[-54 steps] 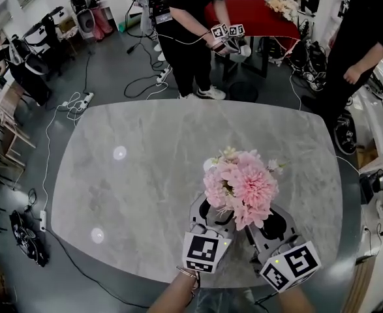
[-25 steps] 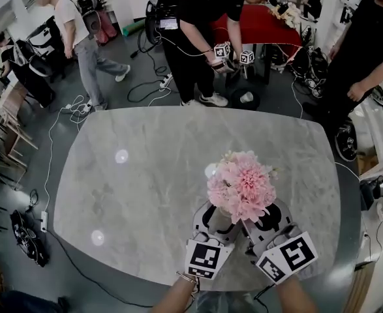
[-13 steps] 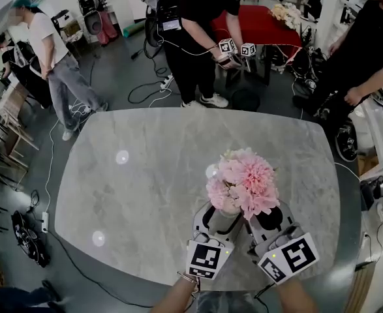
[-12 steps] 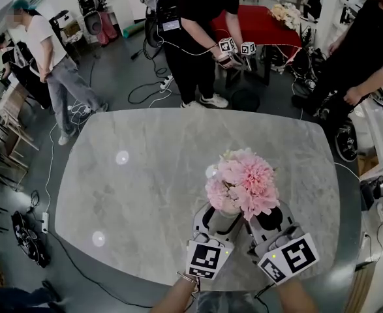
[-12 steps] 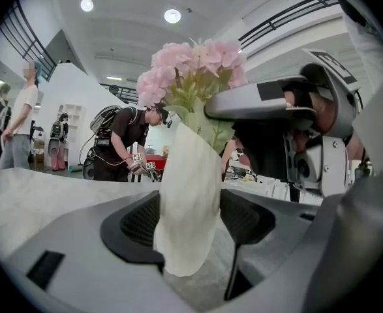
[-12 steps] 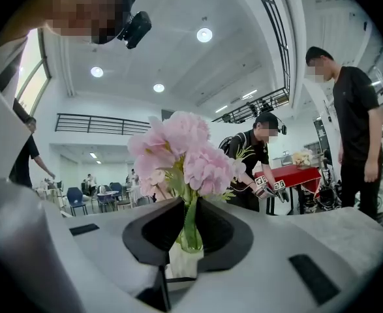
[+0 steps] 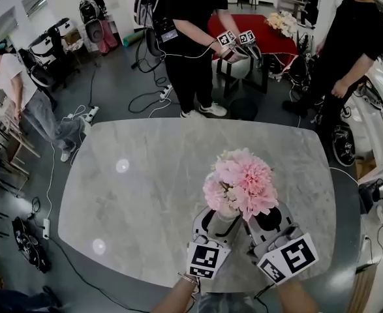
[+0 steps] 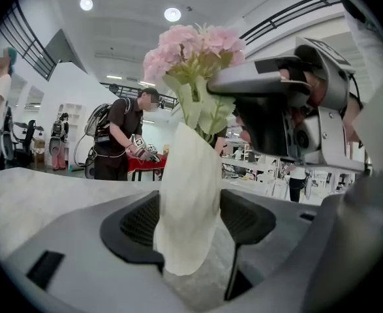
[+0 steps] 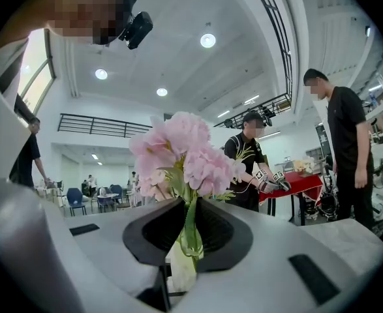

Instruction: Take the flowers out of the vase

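A bunch of pink flowers (image 7: 240, 182) stands in a white vase (image 7: 225, 222) near the front edge of the table. My left gripper (image 7: 218, 223) is shut on the vase (image 8: 190, 201), a pad on each side of its body. My right gripper (image 7: 256, 222) is beside it, at the height of the vase's mouth. Its jaws are shut on the green stems (image 9: 190, 222), just under the blooms (image 9: 178, 150). The vase's top (image 9: 178, 266) shows below the right gripper (image 9: 190, 232). In the left gripper view the flowers (image 8: 191, 44) rise above the left gripper (image 8: 188, 222).
The grey marble table (image 7: 145, 175) stretches to the left and back. A person in black (image 7: 184, 31) holding grippers stands beyond the far edge, and another (image 7: 348, 51) is at the back right. A red-covered table (image 7: 256, 18) and floor cables (image 7: 80, 113) lie behind.
The bouquet sits slightly higher over the vase than a second ago. The left gripper has kept still. A person in the background walked off to the left.
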Available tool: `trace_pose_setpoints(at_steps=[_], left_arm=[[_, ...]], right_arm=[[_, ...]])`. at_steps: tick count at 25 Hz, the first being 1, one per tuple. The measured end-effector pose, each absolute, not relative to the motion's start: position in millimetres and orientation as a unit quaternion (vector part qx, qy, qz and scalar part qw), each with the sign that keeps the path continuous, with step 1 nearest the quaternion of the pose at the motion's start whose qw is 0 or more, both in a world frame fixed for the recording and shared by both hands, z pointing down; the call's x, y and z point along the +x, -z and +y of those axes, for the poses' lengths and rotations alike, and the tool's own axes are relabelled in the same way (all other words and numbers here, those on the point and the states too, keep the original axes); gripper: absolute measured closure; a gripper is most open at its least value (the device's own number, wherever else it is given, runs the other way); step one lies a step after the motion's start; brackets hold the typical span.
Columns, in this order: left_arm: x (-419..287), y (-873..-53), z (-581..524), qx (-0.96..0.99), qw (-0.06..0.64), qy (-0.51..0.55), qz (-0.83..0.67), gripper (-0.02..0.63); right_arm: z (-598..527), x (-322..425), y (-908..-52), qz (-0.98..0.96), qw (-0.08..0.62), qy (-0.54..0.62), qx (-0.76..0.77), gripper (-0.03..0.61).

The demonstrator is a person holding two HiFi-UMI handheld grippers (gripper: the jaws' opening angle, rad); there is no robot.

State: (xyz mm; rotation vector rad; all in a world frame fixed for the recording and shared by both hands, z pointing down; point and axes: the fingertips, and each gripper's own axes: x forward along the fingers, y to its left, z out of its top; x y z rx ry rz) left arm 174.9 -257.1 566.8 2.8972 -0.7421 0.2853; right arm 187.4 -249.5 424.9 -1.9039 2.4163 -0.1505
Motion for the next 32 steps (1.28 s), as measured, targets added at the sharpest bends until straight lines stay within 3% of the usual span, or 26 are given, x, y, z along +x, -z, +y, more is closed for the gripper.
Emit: trace_pose_setpoints(at_steps=[12,32], left_arm=[[176,-577,-257,0.962,0.045,-0.124,-0.239,0.319],[163,-597,-238,0.955,0.071,-0.139,-0.253,0.328]], right_arm=[[-244,196,-385,0.779,0.043,0.041,-0.624,0.511],[-228,191,-337,0.786,0.073,0.026,-0.613,0.511]])
